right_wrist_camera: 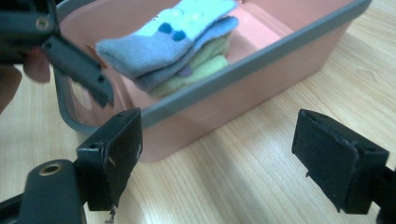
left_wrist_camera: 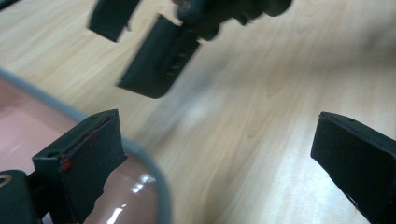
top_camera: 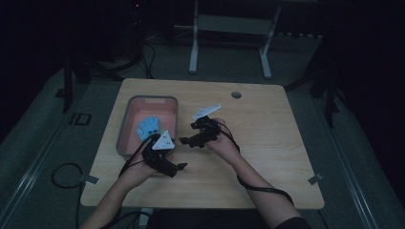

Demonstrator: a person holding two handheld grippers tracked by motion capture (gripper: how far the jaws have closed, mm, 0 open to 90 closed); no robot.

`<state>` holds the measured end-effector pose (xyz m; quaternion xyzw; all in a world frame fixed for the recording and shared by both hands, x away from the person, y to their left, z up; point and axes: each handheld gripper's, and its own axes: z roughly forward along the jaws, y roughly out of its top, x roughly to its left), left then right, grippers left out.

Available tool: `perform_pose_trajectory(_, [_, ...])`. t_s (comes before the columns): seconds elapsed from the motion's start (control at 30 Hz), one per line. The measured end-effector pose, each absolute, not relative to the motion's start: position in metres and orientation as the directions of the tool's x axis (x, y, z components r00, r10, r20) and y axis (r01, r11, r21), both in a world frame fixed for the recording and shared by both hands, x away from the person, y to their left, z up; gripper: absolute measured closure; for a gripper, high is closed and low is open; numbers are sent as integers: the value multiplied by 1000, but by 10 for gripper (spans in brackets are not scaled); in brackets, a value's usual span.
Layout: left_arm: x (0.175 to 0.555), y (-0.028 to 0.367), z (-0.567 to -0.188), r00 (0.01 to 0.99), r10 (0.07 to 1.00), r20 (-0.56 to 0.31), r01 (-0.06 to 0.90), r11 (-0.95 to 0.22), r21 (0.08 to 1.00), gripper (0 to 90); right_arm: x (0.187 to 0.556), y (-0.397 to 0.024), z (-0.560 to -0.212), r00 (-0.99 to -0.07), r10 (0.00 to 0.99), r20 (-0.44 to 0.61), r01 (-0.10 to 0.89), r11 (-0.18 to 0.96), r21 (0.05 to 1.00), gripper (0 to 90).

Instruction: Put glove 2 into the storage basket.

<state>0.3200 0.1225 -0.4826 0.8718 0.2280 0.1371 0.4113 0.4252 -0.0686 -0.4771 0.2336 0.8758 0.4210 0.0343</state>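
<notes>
Dim high view (gripper views brighter, partly blurred).

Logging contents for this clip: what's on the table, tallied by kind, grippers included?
Bins: 1, the pink bin with a grey rim.
Folded cloths in the bin: 2, a blue cloth on a green cloth.
Grippers: 2, the left gripper and right gripper, both open and holding nothing.
Total: 5.

The bin [right_wrist_camera: 261, 70] is salmon pink with a grey rim. The folded cloth [right_wrist_camera: 163, 46] inside it is layered: a light blue top with dark blue dots, a slate blue layer beneath, and pale green at the bottom. The table [top_camera: 258, 143] is light wood with a fine grain pattern. Both grippers, left [top_camera: 177, 168] and right [top_camera: 186, 141], are black, each carrying a pale grey plate.
</notes>
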Motion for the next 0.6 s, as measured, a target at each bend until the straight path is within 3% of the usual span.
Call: perform_pose_trajectory(0.6, [303, 91, -498, 894, 446, 27, 246, -541, 804, 24, 417, -97, -489, -874, 464, 142, 403, 531, 746, 160])
